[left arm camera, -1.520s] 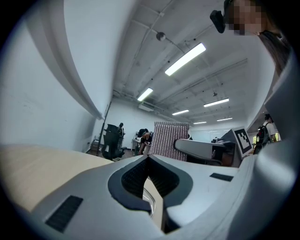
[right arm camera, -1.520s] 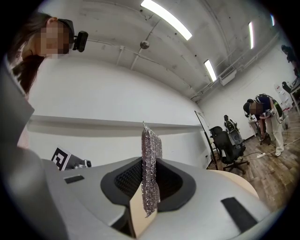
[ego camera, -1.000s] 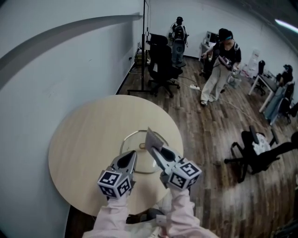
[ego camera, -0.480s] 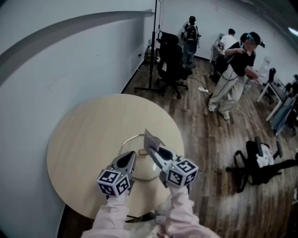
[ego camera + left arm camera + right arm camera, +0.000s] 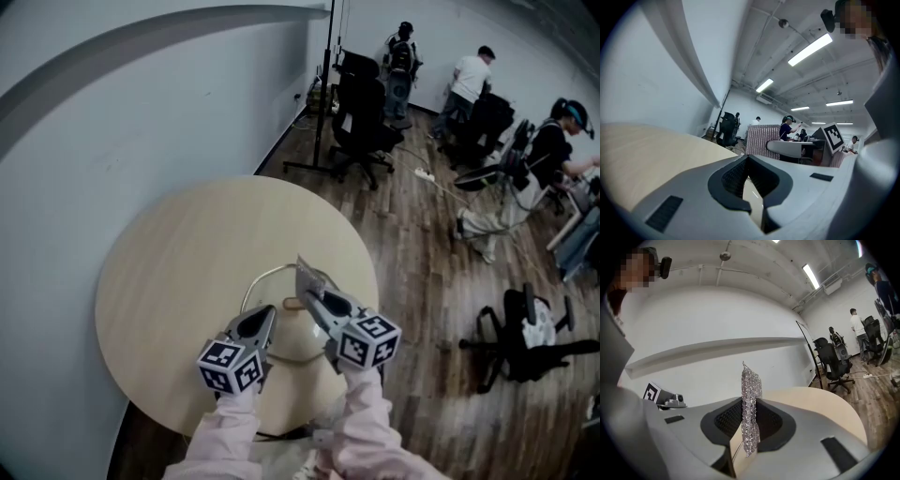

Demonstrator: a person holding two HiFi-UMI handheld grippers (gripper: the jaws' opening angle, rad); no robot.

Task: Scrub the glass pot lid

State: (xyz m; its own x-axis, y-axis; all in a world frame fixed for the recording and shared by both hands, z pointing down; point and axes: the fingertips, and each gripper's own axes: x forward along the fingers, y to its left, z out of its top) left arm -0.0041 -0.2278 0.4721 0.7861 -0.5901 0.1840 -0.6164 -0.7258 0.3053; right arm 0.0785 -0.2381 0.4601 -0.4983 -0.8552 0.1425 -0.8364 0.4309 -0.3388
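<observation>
Risk: w/ the left claw [image 5: 265, 312] clenched on nothing, the clear round glass pot lid w/ metal rim [image 5: 276, 288] lies unpinned on the round beige wooden desk [image 5: 178, 262] and could skate toward the near edge under a scrub stroke. The right claw [image 5: 309, 298] pinches a thin silver mesh scrub cloth [image 5: 305, 277] upright over the lid; a loose pinch could drop it. Lid lies flat, its small brownish knob [image 5: 292, 303] up, at the desk's near side.
</observation>
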